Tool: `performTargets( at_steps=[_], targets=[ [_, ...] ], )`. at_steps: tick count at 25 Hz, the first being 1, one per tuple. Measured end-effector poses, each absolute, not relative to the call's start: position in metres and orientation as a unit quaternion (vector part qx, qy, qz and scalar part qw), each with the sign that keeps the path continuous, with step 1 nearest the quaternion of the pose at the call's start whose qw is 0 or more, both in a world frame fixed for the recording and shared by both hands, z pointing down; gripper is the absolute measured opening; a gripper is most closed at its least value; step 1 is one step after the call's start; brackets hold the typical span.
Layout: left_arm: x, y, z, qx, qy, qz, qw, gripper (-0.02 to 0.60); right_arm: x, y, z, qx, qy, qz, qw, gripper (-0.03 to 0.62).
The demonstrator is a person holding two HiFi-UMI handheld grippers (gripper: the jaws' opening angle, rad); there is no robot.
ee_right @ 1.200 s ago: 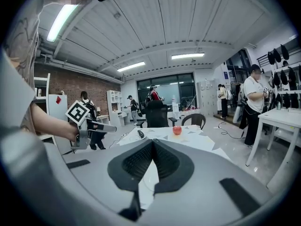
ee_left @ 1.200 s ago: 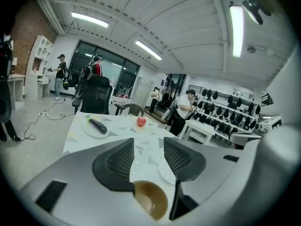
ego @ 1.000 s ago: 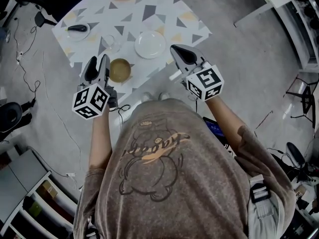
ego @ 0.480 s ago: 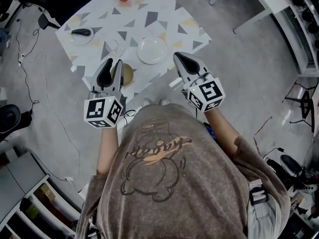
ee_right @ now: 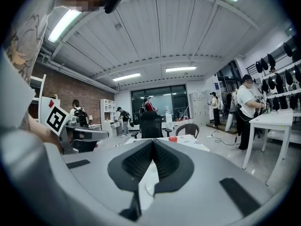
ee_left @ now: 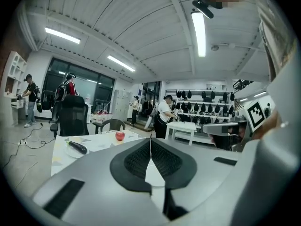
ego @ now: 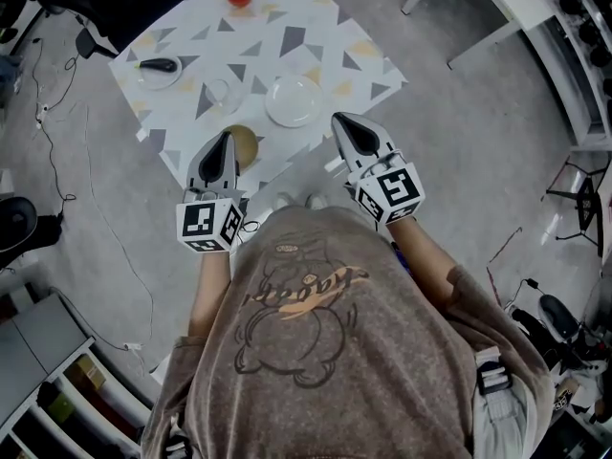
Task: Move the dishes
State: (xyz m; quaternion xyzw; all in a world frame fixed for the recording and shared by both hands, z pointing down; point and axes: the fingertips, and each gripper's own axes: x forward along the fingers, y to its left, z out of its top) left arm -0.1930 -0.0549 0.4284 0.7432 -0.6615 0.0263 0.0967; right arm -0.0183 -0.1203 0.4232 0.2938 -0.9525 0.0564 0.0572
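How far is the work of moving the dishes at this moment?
Done: seemingly nothing; the white plate, brown bowl, glass bowl and small plate all sit on the table. In hand: nothing; the left gripper has just closed on nothing near the brown bowl, the right gripper is shut and empty. Left: apparently every dish.

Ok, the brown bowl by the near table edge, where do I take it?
I'd take the brown bowl by its near rim, coming from the person's side with the left gripper. It sits upright and open-topped, so one jaw can go inside the wall and one outside. Those jaws have just closed on nothing; open them first.
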Motion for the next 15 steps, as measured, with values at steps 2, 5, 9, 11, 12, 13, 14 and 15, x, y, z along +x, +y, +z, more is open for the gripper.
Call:
performTargets(
  at_steps=[2, 5, 9, 11, 12, 13, 14, 15],
  targets=[
    [-0.1935, -0.0532, 0.4334, 0.742, -0.663, 0.030, 0.095, 0.020, -0.0181, -0.1199, 0.4279, 0.294, -0.952, 0.061, 0.058, 0.003],
    [-0.1961, -0.0518, 0.4362, 0.739, -0.665, 0.029, 0.098, 0.020, -0.0184, -0.1191, 0.4301, 0.295, -0.951, 0.067, 0.059, 0.003],
    [-0.1999, -0.0513, 0.4323, 0.733, -0.673, 0.021, 0.099, 0.018, -0.0205, -0.1191, 0.4285, 0.293, -0.952, 0.065, 0.059, 0.000],
    [-0.2006, -0.0520, 0.4321, 0.730, -0.675, 0.018, 0.101, 0.018, -0.0219, -0.1194, 0.4287, 0.291, -0.953, 0.065, 0.058, -0.001],
    [-0.2008, -0.0521, 0.4322, 0.729, -0.676, 0.017, 0.102, 0.018, -0.0228, -0.1192, 0.4288, 0.290, -0.953, 0.065, 0.058, -0.002],
    [-0.2010, -0.0521, 0.4321, 0.728, -0.677, 0.016, 0.103, 0.018, -0.0238, -0.1189, 0.4288, 0.289, -0.953, 0.066, 0.058, -0.002],
    [-0.2011, -0.0520, 0.4318, 0.728, -0.678, 0.015, 0.104, 0.018, -0.0247, -0.1186, 0.4287, 0.287, -0.954, 0.066, 0.058, 0.000],
    [-0.2011, -0.0521, 0.4316, 0.727, -0.678, 0.014, 0.105, 0.018, -0.0253, -0.1184, 0.4286, 0.286, -0.954, 0.067, 0.058, -0.001]
  ],
)
